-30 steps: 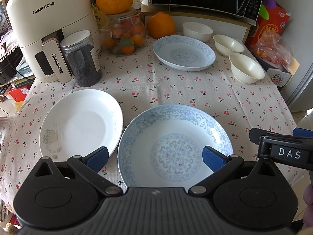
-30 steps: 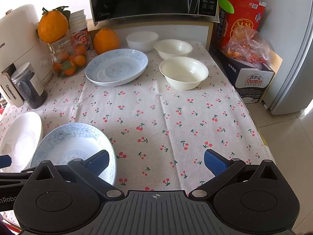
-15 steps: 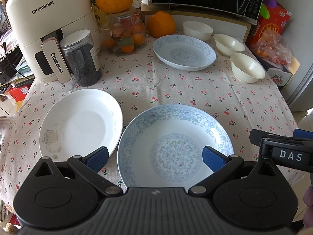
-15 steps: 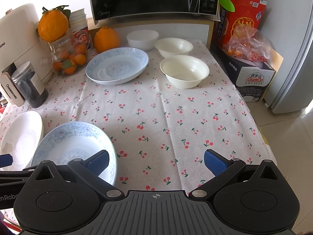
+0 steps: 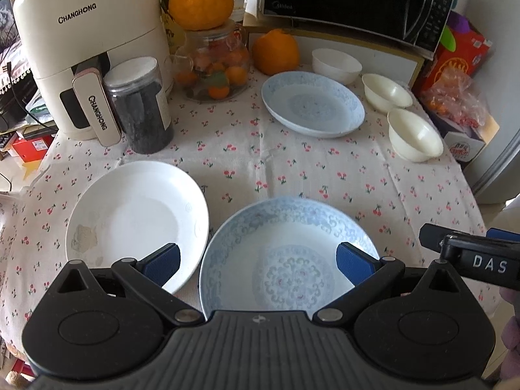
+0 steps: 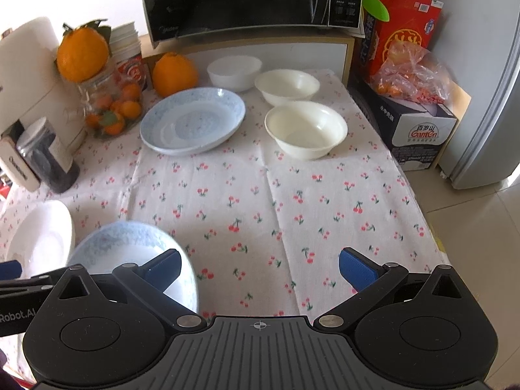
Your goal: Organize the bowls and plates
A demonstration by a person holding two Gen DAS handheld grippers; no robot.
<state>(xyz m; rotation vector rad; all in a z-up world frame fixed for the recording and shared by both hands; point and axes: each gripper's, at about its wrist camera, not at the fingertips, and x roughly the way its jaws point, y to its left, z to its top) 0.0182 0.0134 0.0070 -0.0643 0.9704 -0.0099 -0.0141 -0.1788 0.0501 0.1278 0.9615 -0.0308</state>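
A blue-patterned plate lies at the table's near edge, right under my open left gripper, whose blue pads straddle it without touching. Left of it sits a plain white plate. A second blue plate rests at the back. Three cream bowls line the back right. My right gripper hovers open over bare cherry-print cloth, with the near blue plate under its left pad and the nearest bowl ahead. The right gripper's side shows in the left wrist view.
An air fryer, a dark jar, a glass jar of oranges and a loose orange crowd the back left. A microwave stands behind. Boxes and a fridge flank the table's right edge.
Both grippers have moved forward over the table a little; the far plate and bowls look nearer. The dishes have not moved and both grippers stay open.
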